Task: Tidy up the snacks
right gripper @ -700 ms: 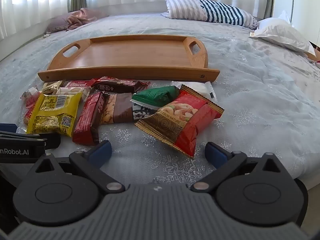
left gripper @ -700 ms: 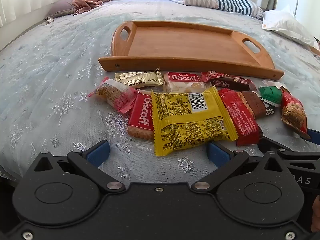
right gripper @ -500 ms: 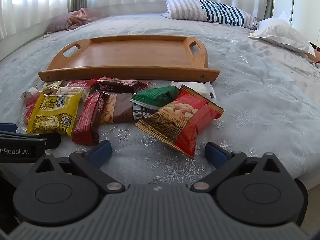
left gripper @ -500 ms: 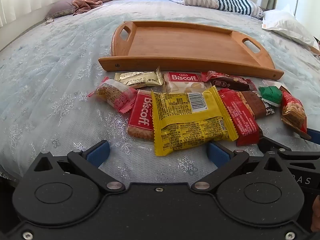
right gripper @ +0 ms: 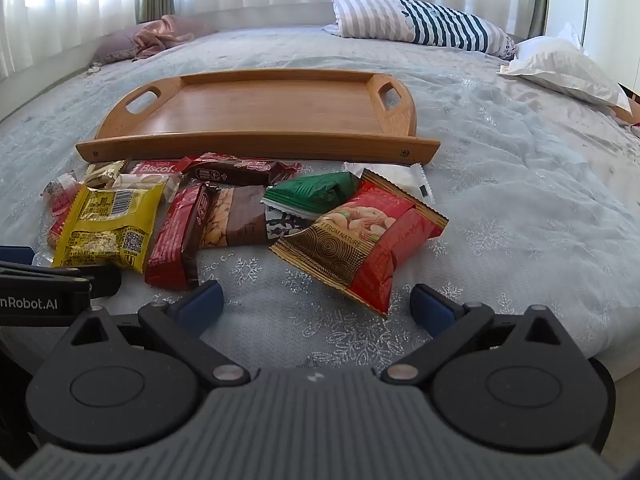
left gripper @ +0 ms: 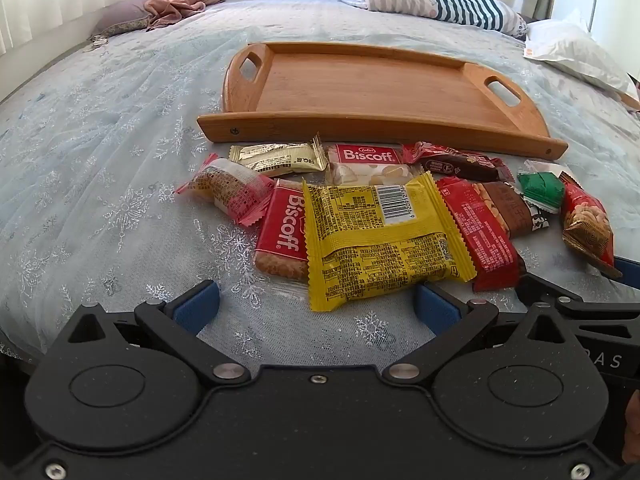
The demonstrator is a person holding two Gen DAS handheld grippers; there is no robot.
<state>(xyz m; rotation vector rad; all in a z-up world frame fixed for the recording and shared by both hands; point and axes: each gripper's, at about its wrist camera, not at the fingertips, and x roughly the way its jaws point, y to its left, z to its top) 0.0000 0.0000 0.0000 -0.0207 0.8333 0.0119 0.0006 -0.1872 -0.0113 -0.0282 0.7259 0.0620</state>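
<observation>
Both claws are hovering low over the bed (left gripper: 100, 128), the left claw (left gripper: 316, 306) and right claw (right gripper: 316, 306) gaping, gripping nothing; snacks are lying before the wooden tray (right gripper: 256, 142); only the right view is showing the white packet (right gripper: 404, 178).

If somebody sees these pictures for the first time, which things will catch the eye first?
The heap of bright snack packets on the bed, above all the big yellow packet in front and the red nut bag at the right. Just behind them lies the wooden tray, with nothing in it. Both hand-held grippers wait open, near the heap.
</observation>
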